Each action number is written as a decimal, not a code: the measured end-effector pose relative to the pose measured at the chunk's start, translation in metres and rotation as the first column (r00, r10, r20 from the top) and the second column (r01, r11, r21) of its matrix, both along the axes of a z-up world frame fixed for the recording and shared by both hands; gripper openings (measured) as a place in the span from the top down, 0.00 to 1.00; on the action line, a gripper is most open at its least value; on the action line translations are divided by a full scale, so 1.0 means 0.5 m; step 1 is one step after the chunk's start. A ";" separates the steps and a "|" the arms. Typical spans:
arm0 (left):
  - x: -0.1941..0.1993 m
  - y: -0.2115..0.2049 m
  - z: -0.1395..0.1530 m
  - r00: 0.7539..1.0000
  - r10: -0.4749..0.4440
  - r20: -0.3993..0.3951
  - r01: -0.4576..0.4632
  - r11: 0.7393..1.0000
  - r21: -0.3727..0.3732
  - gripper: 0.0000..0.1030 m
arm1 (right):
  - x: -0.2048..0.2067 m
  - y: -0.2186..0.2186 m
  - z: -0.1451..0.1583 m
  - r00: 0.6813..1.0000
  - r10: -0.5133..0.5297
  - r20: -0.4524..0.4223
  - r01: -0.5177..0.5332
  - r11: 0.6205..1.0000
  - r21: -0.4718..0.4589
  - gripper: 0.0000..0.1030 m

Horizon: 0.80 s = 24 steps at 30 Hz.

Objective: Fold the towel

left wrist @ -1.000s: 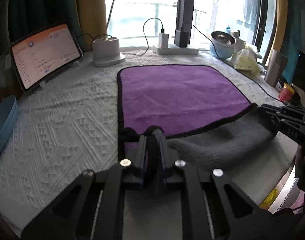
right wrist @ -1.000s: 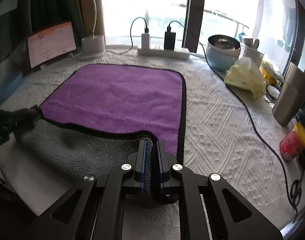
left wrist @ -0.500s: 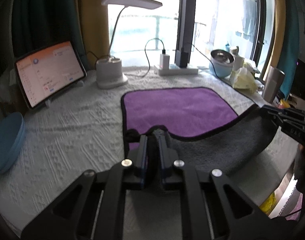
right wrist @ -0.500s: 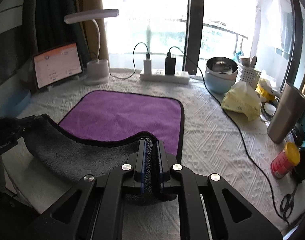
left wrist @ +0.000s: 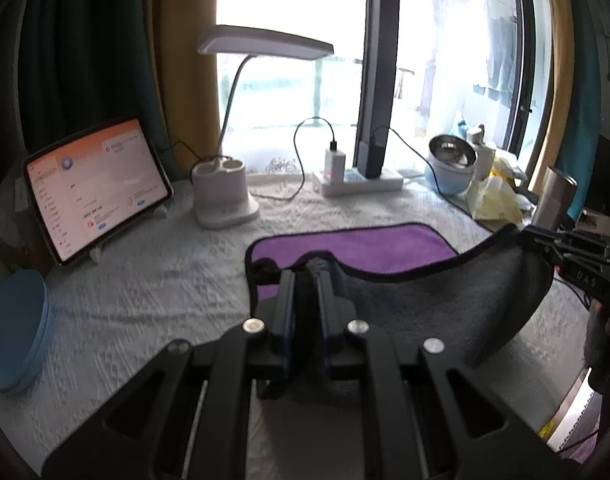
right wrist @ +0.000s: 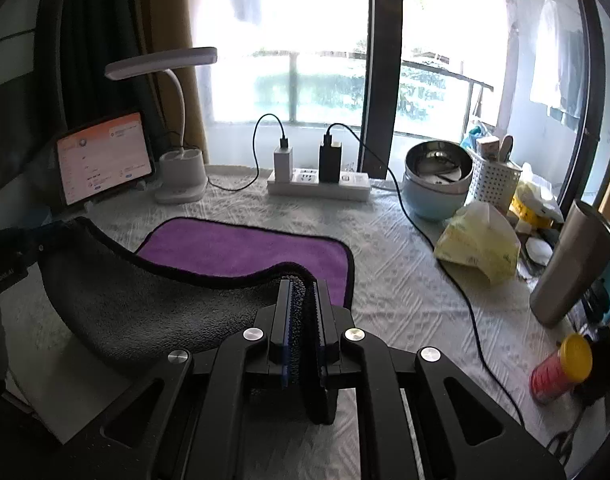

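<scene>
The left claw (left wrist: 307,280) is pressed together on the near left corner of the towel (left wrist: 357,244), the dark hem bunched between its two fingers. The right claw (right wrist: 303,300) likewise pinches the near right corner, with grey pile squeezed between its blue pads. Each claw shows in the other's view, gripping its own corner out to the side.

Between the two claws the near edge hangs in a slack curve, grey underside facing back toward them, lifted clear of the table (right wrist: 405,280). Ahead of the claws the far part of the towel lies flat, purple side up, its black-trimmed far edge toward the window.

Judging by this, the first fold is under way but not finished: the near half is raised, not yet laid on the far half. What seems left is to carry both corners forward, match them to the far corners, lower and release, then any further folds.

Beyond the towel stand a desk lamp (left wrist: 225,196) and a tablet (left wrist: 97,184) ahead to the left, a power strip (right wrist: 319,184) straight ahead, and a steel bowl (right wrist: 439,184) ahead to the right.
</scene>
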State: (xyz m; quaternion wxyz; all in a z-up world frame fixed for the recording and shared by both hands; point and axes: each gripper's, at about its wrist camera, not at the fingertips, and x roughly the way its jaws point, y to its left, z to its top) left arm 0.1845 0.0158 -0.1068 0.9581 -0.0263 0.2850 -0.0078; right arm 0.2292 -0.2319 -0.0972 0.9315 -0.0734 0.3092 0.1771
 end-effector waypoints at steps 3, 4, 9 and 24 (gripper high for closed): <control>0.017 0.003 0.006 1.000 -0.002 0.009 0.002 1.000 0.001 0.90 | 0.019 0.002 0.007 1.000 0.000 0.008 0.000 1.000 -0.001 0.90; 0.023 0.004 0.007 1.000 -0.003 0.011 0.003 1.000 0.002 0.90 | 0.027 0.002 0.008 1.000 0.000 0.011 0.000 1.000 -0.001 0.90; 0.049 0.005 0.014 1.000 -0.009 0.014 0.009 1.000 0.009 0.90 | 0.057 0.005 0.012 1.000 -0.005 0.017 0.005 1.000 0.006 0.90; 0.134 0.017 0.014 1.000 -0.007 0.029 0.006 1.000 0.027 0.90 | 0.149 0.019 0.005 1.000 -0.002 0.025 0.002 1.000 0.014 0.90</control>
